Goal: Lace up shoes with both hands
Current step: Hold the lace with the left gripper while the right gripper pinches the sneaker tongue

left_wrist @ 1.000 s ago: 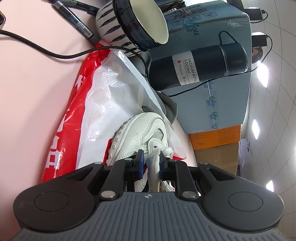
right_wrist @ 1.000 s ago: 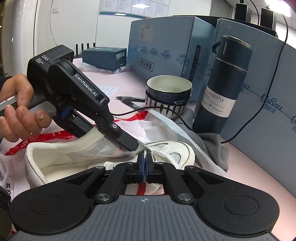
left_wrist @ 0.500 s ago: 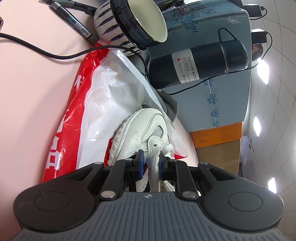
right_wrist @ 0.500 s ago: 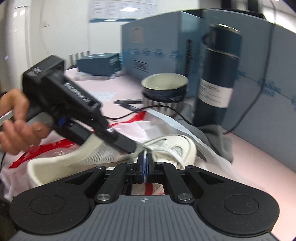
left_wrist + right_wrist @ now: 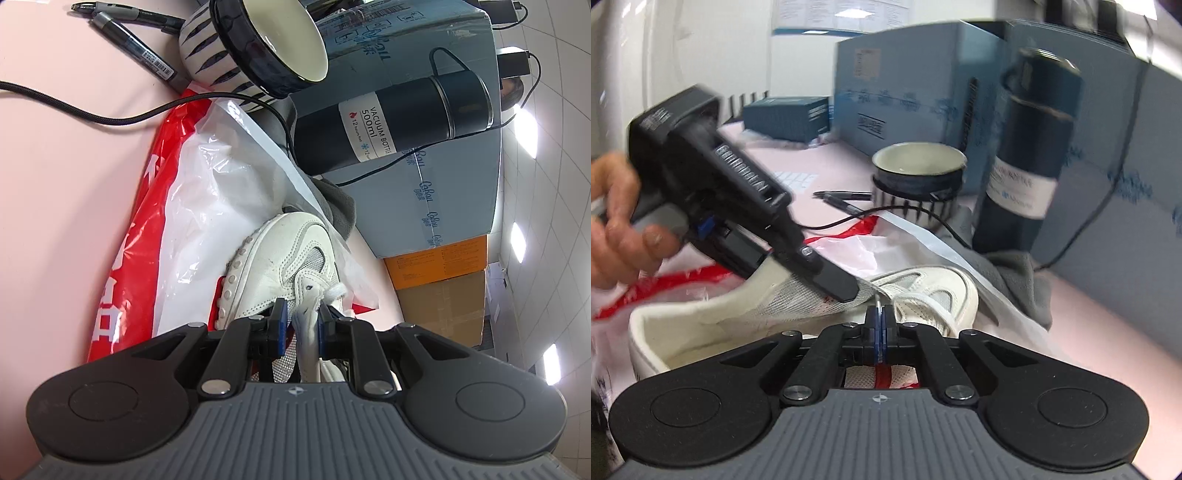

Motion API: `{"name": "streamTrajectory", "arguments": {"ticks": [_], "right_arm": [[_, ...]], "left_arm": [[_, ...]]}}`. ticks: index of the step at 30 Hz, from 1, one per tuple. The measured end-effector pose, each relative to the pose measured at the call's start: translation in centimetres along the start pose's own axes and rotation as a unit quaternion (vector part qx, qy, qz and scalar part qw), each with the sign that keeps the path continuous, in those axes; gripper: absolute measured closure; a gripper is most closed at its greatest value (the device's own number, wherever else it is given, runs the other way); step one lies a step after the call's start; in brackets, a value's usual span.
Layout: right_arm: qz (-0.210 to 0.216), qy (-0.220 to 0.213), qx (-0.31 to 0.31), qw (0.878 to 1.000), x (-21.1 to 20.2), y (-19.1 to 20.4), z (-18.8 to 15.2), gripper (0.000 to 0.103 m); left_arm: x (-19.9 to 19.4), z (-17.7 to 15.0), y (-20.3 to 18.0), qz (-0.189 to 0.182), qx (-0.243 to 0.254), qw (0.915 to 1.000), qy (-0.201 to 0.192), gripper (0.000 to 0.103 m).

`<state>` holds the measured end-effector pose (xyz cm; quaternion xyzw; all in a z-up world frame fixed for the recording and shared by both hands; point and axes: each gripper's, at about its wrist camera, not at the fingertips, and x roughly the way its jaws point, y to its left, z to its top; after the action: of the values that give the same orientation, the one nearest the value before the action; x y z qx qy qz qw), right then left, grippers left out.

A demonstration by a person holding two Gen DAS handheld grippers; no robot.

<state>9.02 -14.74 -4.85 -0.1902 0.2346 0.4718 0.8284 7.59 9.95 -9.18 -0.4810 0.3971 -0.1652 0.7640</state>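
Shoe (image 5: 280, 258) heel hidden behind left tool (image 5: 300, 325) clamping its tongue (image 5: 308, 332); right tool (image 5: 879, 325) together.

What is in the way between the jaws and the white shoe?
Nothing visible. The left gripper already reaches the white leather sneaker, its jaws around the mesh tongue. The right gripper, jaws shut, pinches a thin white shoelace at the eyelets.
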Motion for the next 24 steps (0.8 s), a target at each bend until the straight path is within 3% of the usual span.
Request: {"name": "streamTrajectory", "arguments": {"ticks": [8, 17, 24], "right_arm": [[0.02, -0.001, -0.037, 0.999, -0.3, -0.2, 0.1, 0.101], [0.002, 0.014, -0.016, 1.0, 0.7, -0.8, 0.3, 0.103], [-0.01, 0.009, -0.066, 0.998, 0.6, 0.4, 0.4, 0.101]], "left_arm": [[-0.1, 0.1, 0.0, -0.001, 0.002, 1.0, 0.006, 0.089], [0.0, 0.2, -0.5, 0.008, 0.02, 0.9996, 0.015, 0.089], [0.0, 0.3, -0.5, 0.008, 0.019, 0.9996, 0.017, 0.089]]}}
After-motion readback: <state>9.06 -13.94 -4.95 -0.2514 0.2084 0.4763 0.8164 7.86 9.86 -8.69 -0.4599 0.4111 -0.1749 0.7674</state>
